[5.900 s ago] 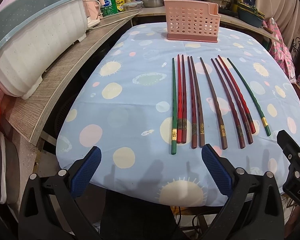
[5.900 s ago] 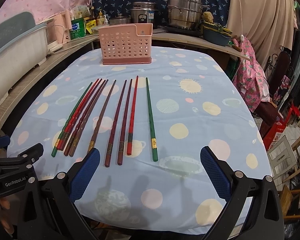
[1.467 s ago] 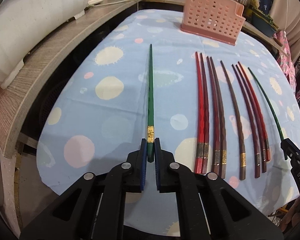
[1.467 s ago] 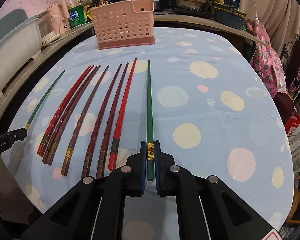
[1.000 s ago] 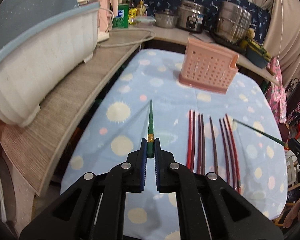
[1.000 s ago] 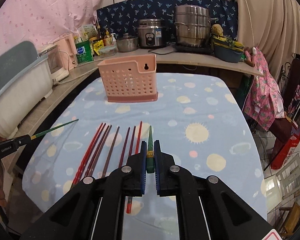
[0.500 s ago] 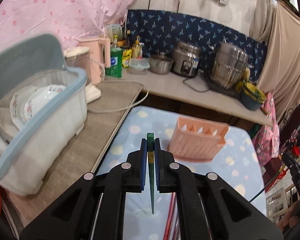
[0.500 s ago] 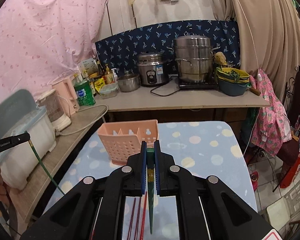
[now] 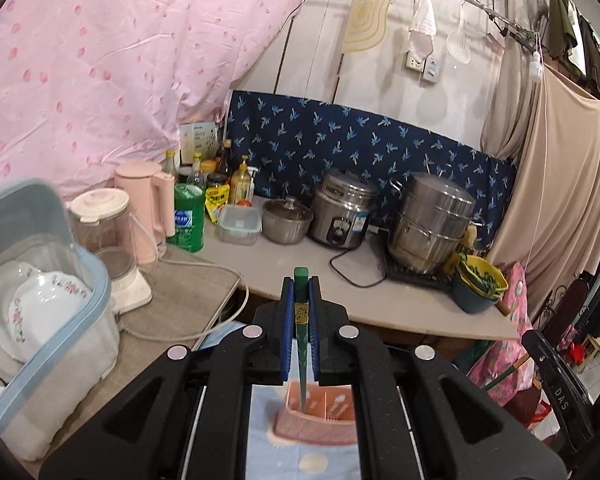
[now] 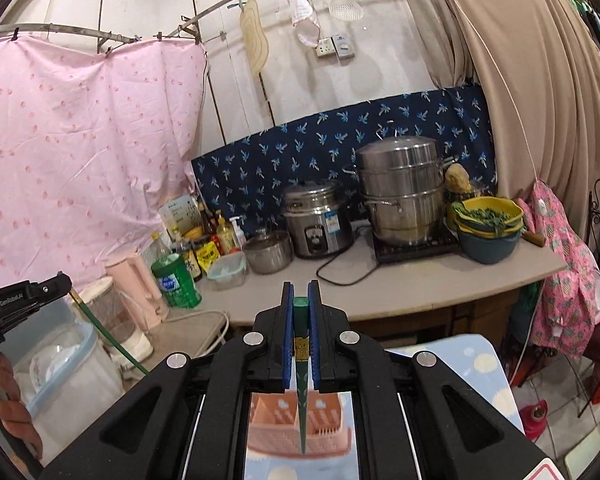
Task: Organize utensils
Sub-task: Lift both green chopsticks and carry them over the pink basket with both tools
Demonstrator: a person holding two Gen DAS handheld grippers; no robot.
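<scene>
Both grippers are raised above the table and tilted slightly downward, each facing the kitchen counter. The left gripper [image 9: 301,320] has its blue ribbed pads pressed tight on a green chopstick [image 9: 301,312], gripped near its thick squared end by the gold band, so the stick hangs point-down between the black fingers. Its thin tip hangs over the pink perforated holder [image 9: 320,416], seen below through the gap in the gripper body; whether the tip is inside a compartment cannot be told. The right gripper [image 10: 300,332] is clamped the same way on a second green chopstick [image 10: 301,360], also thick end up and tip down in front of the holder [image 10: 300,424], which stands on the pale blue tablecloth with yellow and pink spots [image 10: 480,364]. Only the right wrist view shows the other tool from outside: at its left edge the left gripper's black body [image 10: 24,296] appears with its chopstick slanting down and to the right, and the hand holding it [image 10: 4,400] is partly visible. Only the left wrist view shows the open dish bin with its blue rim [image 9: 60,320] and the floral plates [image 9: 28,304] standing inside. On the counter behind sit a steel rice cooker [image 9: 344,216], a stacked steel steamer pot [image 9: 432,232], a green plastic bottle [image 9: 187,220] and a pink kettle [image 9: 148,208].
</scene>
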